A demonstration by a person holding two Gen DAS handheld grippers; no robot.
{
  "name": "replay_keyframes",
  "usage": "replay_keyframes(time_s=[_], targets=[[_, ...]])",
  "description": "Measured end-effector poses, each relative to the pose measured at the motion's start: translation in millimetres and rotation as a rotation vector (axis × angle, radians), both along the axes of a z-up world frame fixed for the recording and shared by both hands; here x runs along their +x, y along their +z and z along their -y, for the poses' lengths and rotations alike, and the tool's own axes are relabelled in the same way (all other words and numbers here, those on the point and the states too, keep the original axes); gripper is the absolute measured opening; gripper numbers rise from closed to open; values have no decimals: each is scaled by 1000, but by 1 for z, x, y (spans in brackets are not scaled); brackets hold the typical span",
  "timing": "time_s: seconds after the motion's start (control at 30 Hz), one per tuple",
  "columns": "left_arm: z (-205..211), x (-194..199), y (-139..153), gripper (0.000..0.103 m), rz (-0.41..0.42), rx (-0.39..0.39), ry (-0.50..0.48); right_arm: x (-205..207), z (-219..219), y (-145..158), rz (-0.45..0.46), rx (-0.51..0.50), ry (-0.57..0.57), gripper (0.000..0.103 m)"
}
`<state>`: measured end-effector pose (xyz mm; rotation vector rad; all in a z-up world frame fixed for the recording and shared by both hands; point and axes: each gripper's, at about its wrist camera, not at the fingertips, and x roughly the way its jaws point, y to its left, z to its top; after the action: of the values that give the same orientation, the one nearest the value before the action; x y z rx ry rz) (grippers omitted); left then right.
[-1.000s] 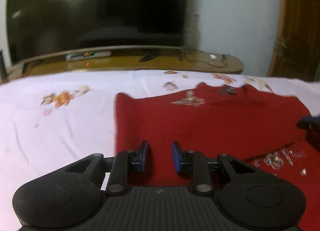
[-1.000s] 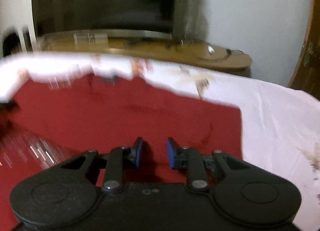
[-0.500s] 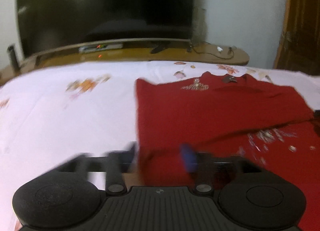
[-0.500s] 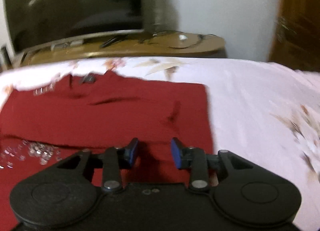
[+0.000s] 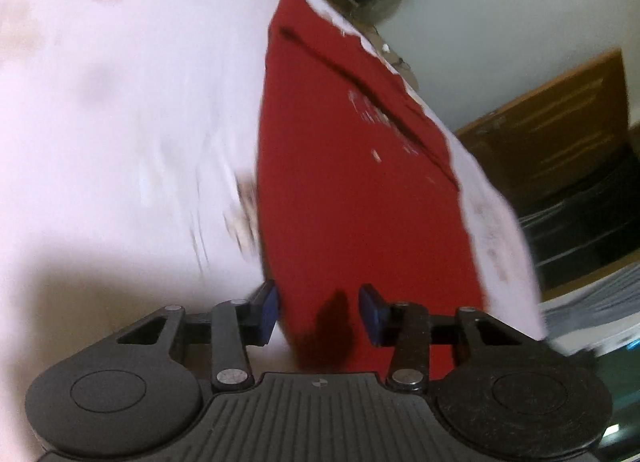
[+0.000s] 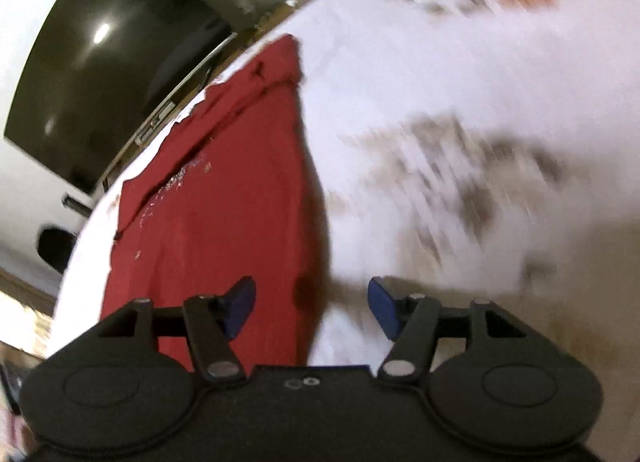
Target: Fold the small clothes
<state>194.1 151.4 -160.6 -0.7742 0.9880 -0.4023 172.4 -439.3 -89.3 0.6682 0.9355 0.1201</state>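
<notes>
Left wrist view shows the left gripper [image 5: 318, 304] tilted over the near end of the red garment [image 5: 352, 165], which lies flat and already narrowed into a long strip on the floral bedsheet [image 5: 120, 109]. Its blue pads stand apart with the garment's near left corner between them, and the jaws are closing, though nothing looks pinched yet. From the right wrist view, the right gripper [image 6: 310, 304] straddles the opposite long edge of the same garment [image 6: 224, 197], red cloth under its left pad and bare bedsheet [image 6: 440, 101] under the other; its jaws are opening and hold nothing. I would judge that the side folds are done and the step in hand is taking the two near corners for the lengthwise fold toward the collar end. That next move calls for both grippers to sink onto the hem, bite through all layers at the corners, and lift together so the strip does not skew. Both long edges run straight and clear, with open sheet on either side to work in. At the far end room is tighter: the collar lies near the bed's edge, with a dark television [image 6: 100, 61] and a wooden cabinet [image 5: 560, 121] beyond.
</notes>
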Motion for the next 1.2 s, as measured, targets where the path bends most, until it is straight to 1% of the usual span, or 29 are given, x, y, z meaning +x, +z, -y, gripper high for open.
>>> replay_keyframes(time_s=[0.03,0.07,0.13,0.2,0.27,0.37,0.47,0.5,0.57,0.63,0.7,0.77,0.83,0.9,0.93,0.97,1.0,1.03,1.07,1.1,1.13,1.17,1.2], targets=[[1,-8,-5,43,-23,-58,8,-9,1,-5,3,48,-9,62],[3,-15,-10,43,-30,-84,20,-12,1,-7,6,72,-5,61],[10,-28,-16,43,-17,-103,51,-18,0,-6,8,114,30,62],[12,-33,-19,43,-15,-124,85,-18,-3,-12,-3,182,98,58],[16,-36,-19,43,-4,-108,92,-13,-6,-18,-7,217,125,57],[26,-36,-13,43,10,-75,105,1,-5,-24,-14,296,131,56],[36,-45,-9,43,32,-33,120,11,-8,-26,-15,325,159,54],[40,-43,-7,43,32,-31,130,12,-8,-27,-13,327,172,53],[43,-53,0,43,31,-32,150,13,-10,-27,-16,328,187,50],[48,-59,1,43,38,-22,148,9,-8,-28,-21,345,210,50],[48,-65,-1,43,45,-26,161,3,-6,-31,-22,344,229,48],[45,-67,-6,43,44,-55,194,0,-3,-34,-19,361,233,47],[44,-65,-8,43,43,-70,208,2,-2,-36,-19,376,227,46],[46,-61,-7,43,45,-57,197,6,-3,-36,-18,381,227,46],[49,-58,-8,37,47,-51,190,8,-3,-36,-15,377,233,45],[50,-55,-8,26,42,-32,183,9,-4,-36,-13,374,238,43],[52,-52,-9,18,34,-3,177,10,-8,-39,-12,371,240,41],[54,-50,-10,8,25,28,175,12,-8,-40,-13,368,243,34],[54,-48,-12,7,22,37,176,14,-10,-42,-15,362,246,19],[53,-47,-13,7,27,33,181,14,-10,-44,-16,346,254,8],[54,-48,-12,4,36,37,183,14,-11,-44,-15,307,258,5],[57,-46,-9,4,48,52,185,14,-12,-44,-12,284,258,5],[58,-47,-4,4,71,64,184,12,-11,-43,-1,282,251,5]])
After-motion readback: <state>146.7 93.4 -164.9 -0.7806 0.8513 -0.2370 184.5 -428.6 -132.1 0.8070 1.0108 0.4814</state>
